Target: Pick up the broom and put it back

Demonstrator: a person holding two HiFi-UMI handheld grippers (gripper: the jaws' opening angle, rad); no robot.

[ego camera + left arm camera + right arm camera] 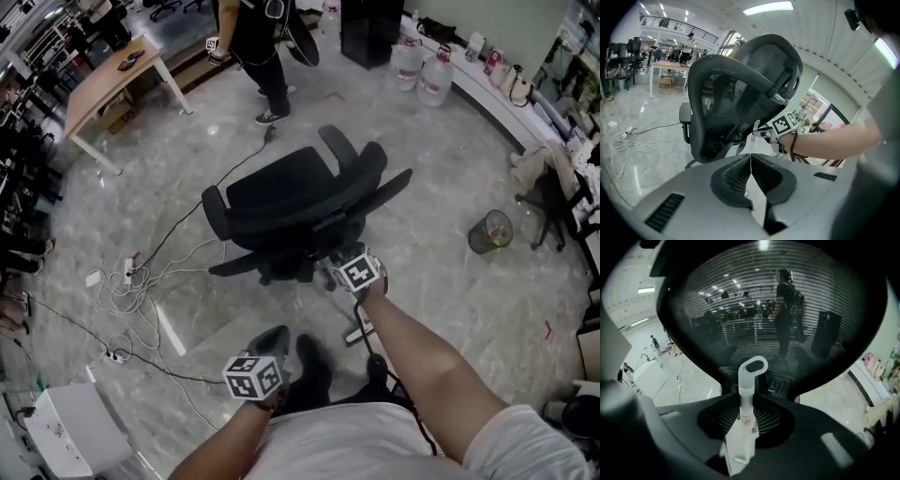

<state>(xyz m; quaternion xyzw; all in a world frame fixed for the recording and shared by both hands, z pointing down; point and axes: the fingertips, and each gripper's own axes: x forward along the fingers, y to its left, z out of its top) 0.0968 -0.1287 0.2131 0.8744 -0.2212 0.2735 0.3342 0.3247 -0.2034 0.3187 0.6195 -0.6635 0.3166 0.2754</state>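
Directly behind the chair (291, 202), the right gripper (746, 420) clamps the white broom handle (751, 376), whose loop end lies close to the mesh back. The left gripper (751, 159) is closed and empty. Risk: the handle may snag the chair; the floor cables (141, 281) may trip the carrier.

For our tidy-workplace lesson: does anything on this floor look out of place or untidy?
Yes. Loose white cables and a white power strip sprawl in tangles across the grey marble floor, left of the black mesh office chair, where feet could catch on them. Nothing looks spilled or broken.
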